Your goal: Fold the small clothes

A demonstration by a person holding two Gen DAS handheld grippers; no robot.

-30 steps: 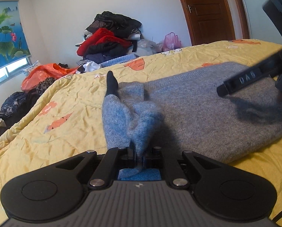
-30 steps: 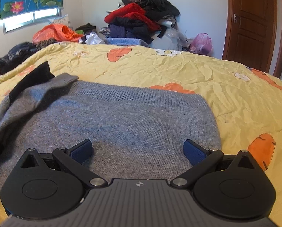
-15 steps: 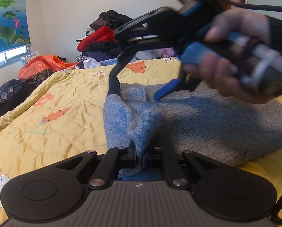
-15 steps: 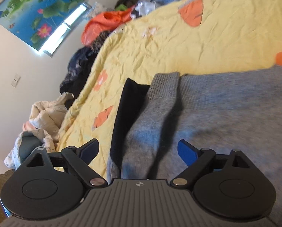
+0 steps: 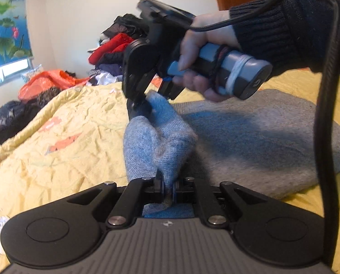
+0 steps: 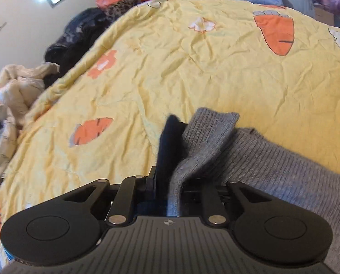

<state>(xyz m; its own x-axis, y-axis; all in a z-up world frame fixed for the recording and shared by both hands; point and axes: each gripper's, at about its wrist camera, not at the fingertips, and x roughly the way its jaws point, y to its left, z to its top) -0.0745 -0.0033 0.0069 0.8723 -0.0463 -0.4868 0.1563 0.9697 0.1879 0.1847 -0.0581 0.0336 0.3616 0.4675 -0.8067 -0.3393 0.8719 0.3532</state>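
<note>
So the grey sweater (image 5: 249, 137) is spread on the yellow bed (image 5: 67, 137), body flat to the right of the left gripper (image 5: 168, 188), no fold in the body yet as far as I can tell. Only the sleeve (image 5: 156, 143) is bunched up, straight ahead of that gripper, which is clamped on its near end. The right gripper (image 6: 168, 196) is clamped on the cuff (image 6: 206, 134) at the far end. I'd guess sleeve fold-in comes next, everything else is left.

Black left gripper (image 5: 168, 188) in the lower centre, ribbed grey housing, silver screws. Upper right: a hand (image 5: 199, 50) in a dark ribbed knit sleeve (image 5: 284, 22), black cable (image 5: 325, 137), grey-blue handle (image 5: 236, 68).
</note>
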